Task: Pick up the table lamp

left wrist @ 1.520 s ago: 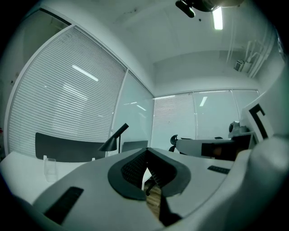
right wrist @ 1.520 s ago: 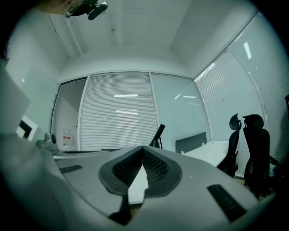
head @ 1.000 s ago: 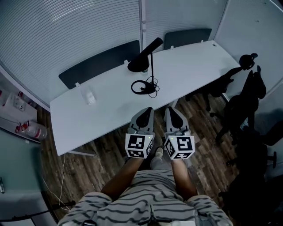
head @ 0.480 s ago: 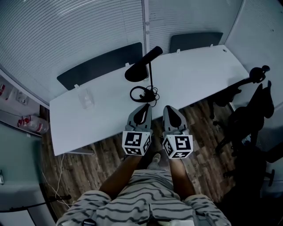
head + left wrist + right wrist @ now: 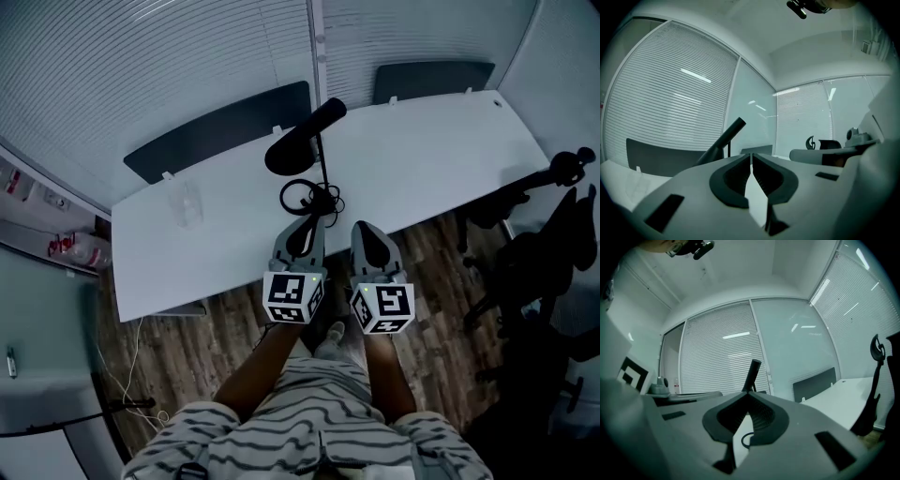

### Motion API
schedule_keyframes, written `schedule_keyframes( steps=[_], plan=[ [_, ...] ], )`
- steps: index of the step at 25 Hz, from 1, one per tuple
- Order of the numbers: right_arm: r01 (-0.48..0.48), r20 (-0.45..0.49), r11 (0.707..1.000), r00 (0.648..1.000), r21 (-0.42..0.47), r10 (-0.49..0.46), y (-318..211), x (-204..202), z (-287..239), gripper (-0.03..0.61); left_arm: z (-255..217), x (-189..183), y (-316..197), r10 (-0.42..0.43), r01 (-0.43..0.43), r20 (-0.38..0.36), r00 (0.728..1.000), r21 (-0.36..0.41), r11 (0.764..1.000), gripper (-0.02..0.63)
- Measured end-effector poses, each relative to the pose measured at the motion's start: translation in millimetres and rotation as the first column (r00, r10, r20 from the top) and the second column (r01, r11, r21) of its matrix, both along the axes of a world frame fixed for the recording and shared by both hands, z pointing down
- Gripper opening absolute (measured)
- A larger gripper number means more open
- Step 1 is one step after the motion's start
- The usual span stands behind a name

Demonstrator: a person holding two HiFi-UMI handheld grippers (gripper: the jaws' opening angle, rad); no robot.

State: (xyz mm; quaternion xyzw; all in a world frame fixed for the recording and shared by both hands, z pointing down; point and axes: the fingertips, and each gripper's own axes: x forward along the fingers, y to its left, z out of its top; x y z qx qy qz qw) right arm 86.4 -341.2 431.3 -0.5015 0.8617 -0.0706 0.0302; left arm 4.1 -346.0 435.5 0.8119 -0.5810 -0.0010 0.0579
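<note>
both shut | left tool (image 5: 314, 221), right tool (image 5: 362, 228) nearer table lamp (image 5: 292, 150)

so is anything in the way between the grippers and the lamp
Nothing solid. Between the left gripper and the table lamp lies only its own coiled cord, flat on the table. The right gripper has bare tabletop ahead.
</note>
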Motion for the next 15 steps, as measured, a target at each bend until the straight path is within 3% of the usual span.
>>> schedule_keyframes(
  steps=[6,15],
  plan=[
    [-0.006,0.008,0.999,1.0,-0.035,0.006,-23,1,15,0.012,13,-4,-31,0.008,-0.008,0.044,0.999,-0.005,1.0,0.009],
    [-0.02,-0.016,1.0,1.0,-0.021,0.02,-46,-5,7,0.012,36,-5,-71,0.044,-0.043,0.036,0.998,-0.035,0.998,0.054]
  ],
)
